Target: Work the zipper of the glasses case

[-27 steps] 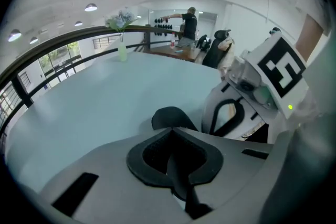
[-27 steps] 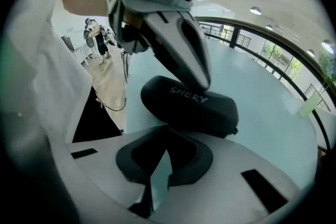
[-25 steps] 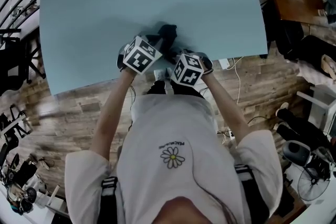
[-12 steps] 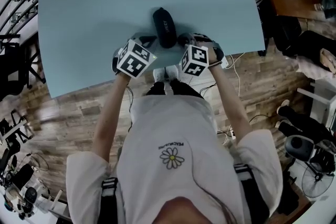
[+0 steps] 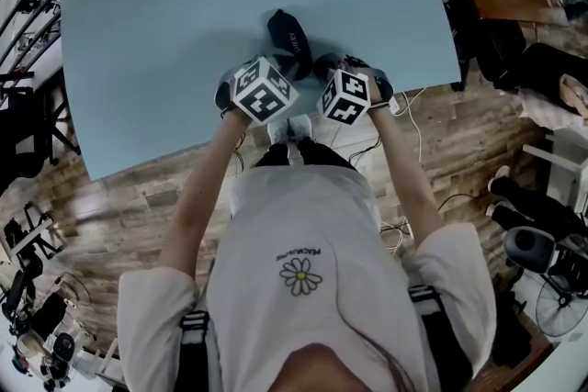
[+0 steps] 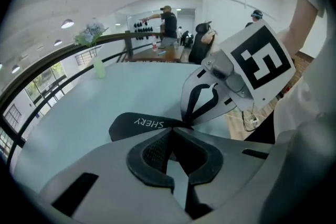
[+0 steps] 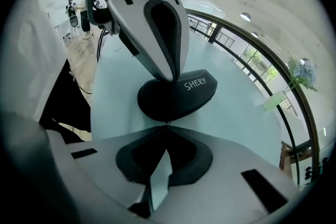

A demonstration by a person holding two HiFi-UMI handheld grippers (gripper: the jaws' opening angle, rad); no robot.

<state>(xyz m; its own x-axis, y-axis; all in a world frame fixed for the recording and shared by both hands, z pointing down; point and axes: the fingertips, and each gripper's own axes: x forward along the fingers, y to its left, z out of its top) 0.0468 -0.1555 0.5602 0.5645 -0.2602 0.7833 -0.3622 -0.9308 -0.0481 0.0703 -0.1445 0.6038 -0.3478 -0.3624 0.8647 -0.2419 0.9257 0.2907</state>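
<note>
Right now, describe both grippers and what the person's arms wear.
The left gripper and the right gripper both have light grey shells that taper to a point, with black pads lining the jaws. Each carries a white cube printed with black square markers. The person wears a white short-sleeved T-shirt with a daisy print; the forearms are bare.

In the head view, the near end of the glasses case (image 5: 288, 32) is covered by the two marker cubes (image 5: 265, 90). At the closed tips of the right gripper (image 7: 167, 124), a tiny piece, possibly the zipper pull, is too small to be told. Just beyond the tips of the left gripper (image 6: 171, 130), the case's edge is hidden by the jaws.
</note>
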